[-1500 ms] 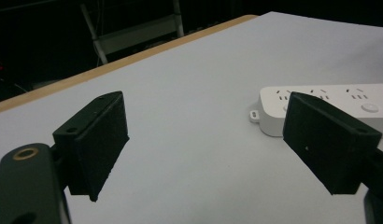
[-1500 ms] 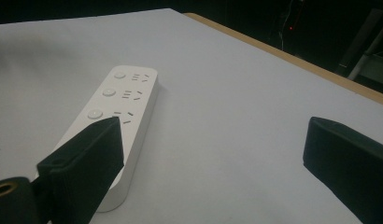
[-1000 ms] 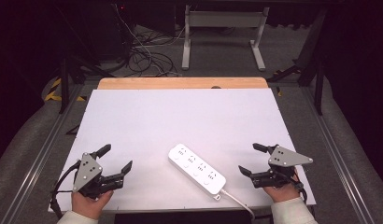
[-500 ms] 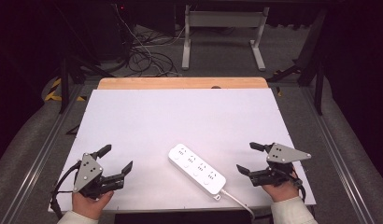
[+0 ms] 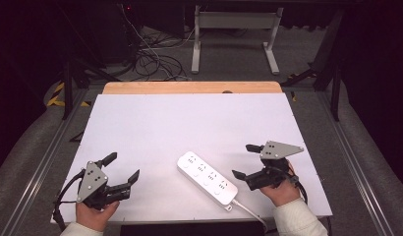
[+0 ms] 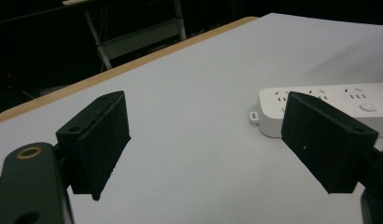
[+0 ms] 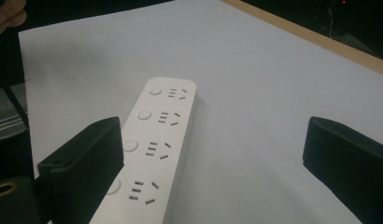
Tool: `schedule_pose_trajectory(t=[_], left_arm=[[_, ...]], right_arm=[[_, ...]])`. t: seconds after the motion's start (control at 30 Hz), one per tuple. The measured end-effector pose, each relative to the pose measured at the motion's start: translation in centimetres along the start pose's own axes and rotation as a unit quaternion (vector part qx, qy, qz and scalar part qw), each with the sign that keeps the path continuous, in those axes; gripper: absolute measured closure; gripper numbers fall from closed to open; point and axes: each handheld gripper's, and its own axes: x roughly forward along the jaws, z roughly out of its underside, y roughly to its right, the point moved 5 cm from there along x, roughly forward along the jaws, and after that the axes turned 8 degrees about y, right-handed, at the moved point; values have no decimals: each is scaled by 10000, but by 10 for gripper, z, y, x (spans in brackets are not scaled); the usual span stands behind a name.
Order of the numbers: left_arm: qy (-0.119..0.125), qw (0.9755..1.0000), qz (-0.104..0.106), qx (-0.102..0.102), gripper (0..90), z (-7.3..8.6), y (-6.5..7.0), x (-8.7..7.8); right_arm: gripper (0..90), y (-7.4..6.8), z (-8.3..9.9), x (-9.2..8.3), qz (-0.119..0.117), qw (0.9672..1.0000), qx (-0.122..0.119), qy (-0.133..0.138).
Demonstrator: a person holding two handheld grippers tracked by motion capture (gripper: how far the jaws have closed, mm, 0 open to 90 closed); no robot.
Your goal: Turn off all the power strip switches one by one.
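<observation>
A white power strip (image 5: 207, 178) with several sockets and round buttons lies slanted near the table's front edge, its white cord trailing off the front. My left gripper (image 5: 123, 168) hovers open at the front left, well apart from the strip. My right gripper (image 5: 244, 161) stands open just right of the strip, jaws pointing at it. In the left gripper view the strip's end (image 6: 315, 100) shows partly behind the right jaw. The right gripper view has the strip (image 7: 154, 140) running up from the left jaw, nothing between the jaws.
The white table top (image 5: 189, 128) has a wooden strip (image 5: 192, 87) along its far edge. Beyond it on the floor are tangled cables (image 5: 155, 61) and a metal stand (image 5: 234, 29). Grey padded rails flank both sides.
My right gripper has crept left toward the power strip. The left gripper has hardly moved.
</observation>
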Motion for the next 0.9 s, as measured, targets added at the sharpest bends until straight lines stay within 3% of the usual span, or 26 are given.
schedule_pose_trajectory(t=[0.37,0.63,0.9], left_arm=[[2,10000,-9,38,159,0,0,0],[-13,10000,-13,80,162,0,0,0],[-26,10000,-49,66,169,0,1,0]], right_arm=[[38,-17,-20,38,-319,9991,-211,-166],[37,-24,-28,54,-492,9983,-267,-178],[5,-31,-33,73,-758,9971,-107,-39]])
